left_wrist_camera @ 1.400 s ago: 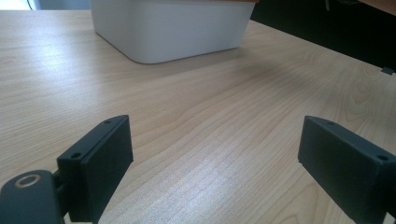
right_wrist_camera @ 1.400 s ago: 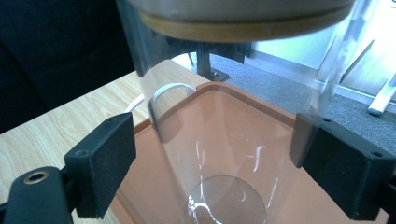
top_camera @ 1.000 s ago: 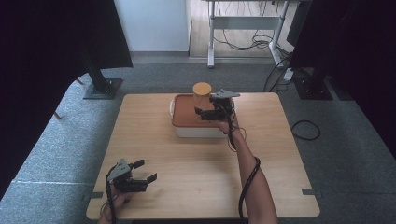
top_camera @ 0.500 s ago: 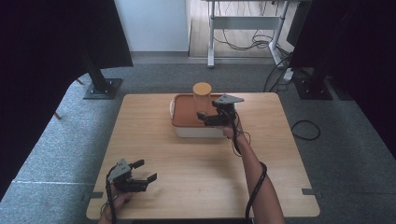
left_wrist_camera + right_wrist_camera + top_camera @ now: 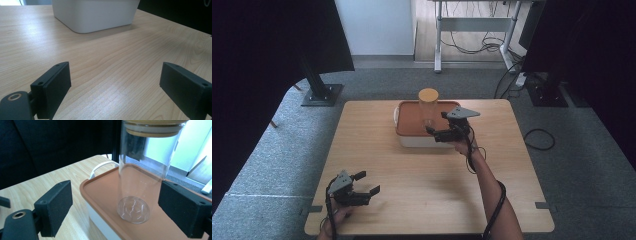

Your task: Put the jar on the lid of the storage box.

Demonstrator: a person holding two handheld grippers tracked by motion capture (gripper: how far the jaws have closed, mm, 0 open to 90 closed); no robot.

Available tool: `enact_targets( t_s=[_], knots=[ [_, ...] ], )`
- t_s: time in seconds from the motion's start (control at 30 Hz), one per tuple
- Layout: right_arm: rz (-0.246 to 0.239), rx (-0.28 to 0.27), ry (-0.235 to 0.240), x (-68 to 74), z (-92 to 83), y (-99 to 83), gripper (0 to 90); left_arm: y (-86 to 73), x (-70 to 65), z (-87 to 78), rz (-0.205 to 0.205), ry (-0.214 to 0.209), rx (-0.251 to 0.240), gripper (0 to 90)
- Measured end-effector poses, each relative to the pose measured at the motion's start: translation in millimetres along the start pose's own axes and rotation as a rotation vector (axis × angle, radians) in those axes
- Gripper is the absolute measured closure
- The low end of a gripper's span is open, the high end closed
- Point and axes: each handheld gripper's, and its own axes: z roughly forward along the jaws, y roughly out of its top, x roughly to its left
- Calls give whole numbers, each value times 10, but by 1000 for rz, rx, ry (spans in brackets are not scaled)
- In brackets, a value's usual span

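The right tongs (image 5: 434, 131) stand wide apart, their jaws having just closed a little, and grip nothing: the glass jar (image 5: 140, 175) rises between the two pads but they are off its wall on both sides. The jar, clear with a tan lid (image 5: 428, 94), stands upright on the orange lid (image 5: 409, 122) of a white box (image 5: 417, 141). Taking that box as the landmark, the right tongs hang over its right part, just beside the jar, with the hand behind them past its right front corner. The left tongs (image 5: 367, 182) lie well apart from the box, toward the near left corner of the table (image 5: 512, 165), jaws spread wide and empty over bare wood, pointing toward the box. The table is pale wood and stands on grey carpet (image 5: 582, 160); beyond the box, dark curtains hang on both sides, a black stand foot (image 5: 322, 94) sits to the far left, and a metal frame with loose cables (image 5: 472, 45) stands at the back.
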Motion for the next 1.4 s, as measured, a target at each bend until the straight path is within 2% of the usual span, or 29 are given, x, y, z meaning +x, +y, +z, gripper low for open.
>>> enact_targets(
  t_s=[0.17, 0.77, 0.97, 1.1, 1.27, 1.4],
  knots=[
    [-28, -10, 5, 98, -134, -50, 120, 0, 2, 0, -2, 2, 0, 97],
    [-58, -57, 25, 363, -581, -392, 120, 2, 5, 3, -3, 4, 6, 98],
    [-41, -78, 36, 445, -770, -549, 121, 2, 0, 1, -1, 9, 8, 97],
    [-23, -90, 46, 513, -902, -716, 121, 2, -1, 4, -1, 6, 10, 97],
    [11, -75, 53, 597, -1037, -979, 122, 2, 3, 3, -4, 4, 9, 97],
    [37, -57, 58, 636, -1080, -1137, 123, 3, 1, 6, -2, 4, 9, 97]
  ],
)
